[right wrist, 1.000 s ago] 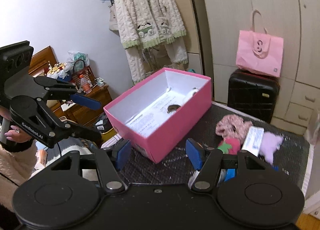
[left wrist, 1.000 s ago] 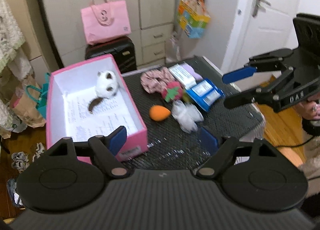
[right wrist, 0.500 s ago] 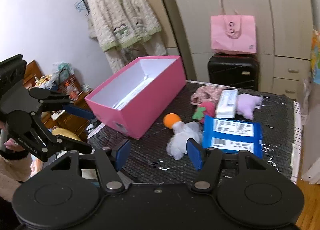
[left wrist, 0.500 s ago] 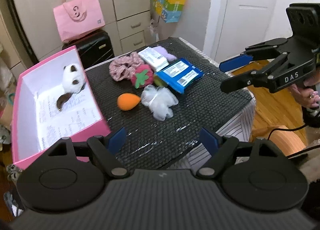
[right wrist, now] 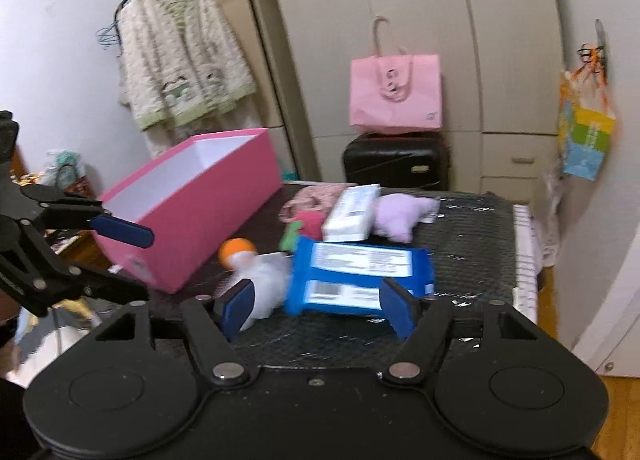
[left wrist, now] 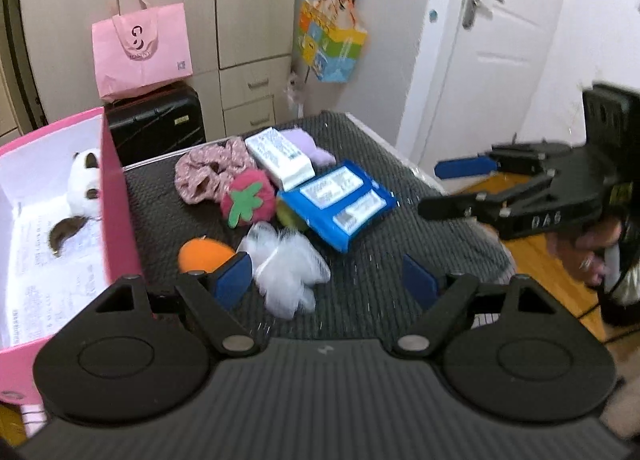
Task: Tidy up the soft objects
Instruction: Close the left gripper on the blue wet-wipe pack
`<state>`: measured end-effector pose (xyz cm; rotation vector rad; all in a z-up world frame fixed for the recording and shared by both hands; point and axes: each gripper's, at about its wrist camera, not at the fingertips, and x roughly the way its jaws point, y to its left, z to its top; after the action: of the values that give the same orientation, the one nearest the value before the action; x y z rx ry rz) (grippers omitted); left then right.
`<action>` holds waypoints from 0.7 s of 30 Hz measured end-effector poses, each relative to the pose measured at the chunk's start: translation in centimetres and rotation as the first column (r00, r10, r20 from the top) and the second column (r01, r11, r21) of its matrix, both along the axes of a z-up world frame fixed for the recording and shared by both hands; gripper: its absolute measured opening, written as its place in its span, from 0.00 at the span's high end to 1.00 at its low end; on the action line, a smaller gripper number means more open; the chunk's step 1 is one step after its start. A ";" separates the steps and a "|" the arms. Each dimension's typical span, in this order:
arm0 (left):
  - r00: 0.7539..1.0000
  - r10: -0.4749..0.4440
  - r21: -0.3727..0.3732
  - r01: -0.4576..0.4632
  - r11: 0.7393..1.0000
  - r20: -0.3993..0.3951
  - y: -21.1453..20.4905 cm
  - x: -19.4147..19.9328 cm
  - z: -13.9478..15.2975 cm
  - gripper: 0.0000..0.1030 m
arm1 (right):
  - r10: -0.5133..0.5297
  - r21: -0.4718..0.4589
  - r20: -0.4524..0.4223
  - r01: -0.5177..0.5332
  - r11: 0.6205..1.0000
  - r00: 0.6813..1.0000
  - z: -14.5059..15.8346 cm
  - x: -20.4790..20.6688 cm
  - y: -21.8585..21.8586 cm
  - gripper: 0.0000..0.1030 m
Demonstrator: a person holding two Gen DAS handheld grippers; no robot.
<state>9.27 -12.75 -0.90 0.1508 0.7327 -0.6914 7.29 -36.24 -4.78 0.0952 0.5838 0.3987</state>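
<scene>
Pink box left of frame with panda plush inside, white mesh puff centre, left gripper spread and empty, right gripper spread and empty.

One pink box holds one panda plush. On the counter lie one scrunchie, one strawberry, one orange sponge, one white pouf, one purple plush. There are two wipe packs: one blue, one white.
</scene>
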 end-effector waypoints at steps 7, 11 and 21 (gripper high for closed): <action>0.997 0.072 -0.095 -0.074 0.993 -0.026 -2.1 3.5 -2.9 0.23 | -0.073 0.005 -0.028 0.074 0.997 0.997 -2.9 3.8 -2.2 0.25; 0.995 0.084 -0.115 -0.089 0.989 -0.047 -3.0 5.0 -4.0 0.30 | -0.045 0.043 -0.079 0.049 0.998 0.996 -3.9 5.8 -2.7 0.25; 0.994 0.077 -0.082 -0.083 0.993 -0.073 -5.2 6.9 -6.4 0.53 | -0.035 0.081 -0.153 0.048 0.996 0.988 -6.0 8.8 -2.7 0.35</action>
<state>16.16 -17.91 -7.31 0.0195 0.7706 -0.6523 16.10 -38.94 -10.79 0.2197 0.7136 0.3777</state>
